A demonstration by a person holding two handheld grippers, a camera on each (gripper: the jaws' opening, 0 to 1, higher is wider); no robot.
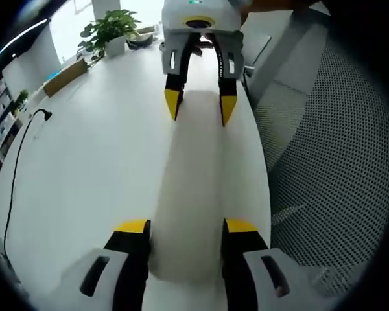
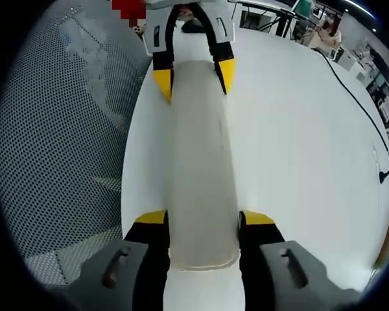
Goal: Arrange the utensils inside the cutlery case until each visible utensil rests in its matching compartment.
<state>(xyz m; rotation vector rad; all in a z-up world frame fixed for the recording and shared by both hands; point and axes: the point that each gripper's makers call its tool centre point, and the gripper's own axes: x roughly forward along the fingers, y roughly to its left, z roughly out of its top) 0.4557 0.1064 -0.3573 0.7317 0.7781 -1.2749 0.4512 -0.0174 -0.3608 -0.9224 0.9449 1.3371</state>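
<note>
A long, pale beige cutlery case (image 1: pixel 194 181) with rounded ends lies lid-shut along the white table (image 1: pixel 97 168), near its edge. My left gripper (image 1: pixel 186 227) has a yellow-tipped jaw pressed against each side of the case's near end. At the far end my right gripper (image 1: pixel 201 107) straddles the case the same way. In the right gripper view the case (image 2: pixel 201 168) runs from my right gripper (image 2: pixel 204 218) up to the left gripper (image 2: pixel 193 74). The lid hides whatever is inside.
A grey mesh chair (image 1: pixel 337 168) stands right against the table edge beside the case, also seen as mesh chair (image 2: pixel 58 129). A black cable (image 1: pixel 16 168) crosses the table. A potted plant (image 1: pixel 110 29) and a cardboard box (image 1: pixel 65 76) sit far off.
</note>
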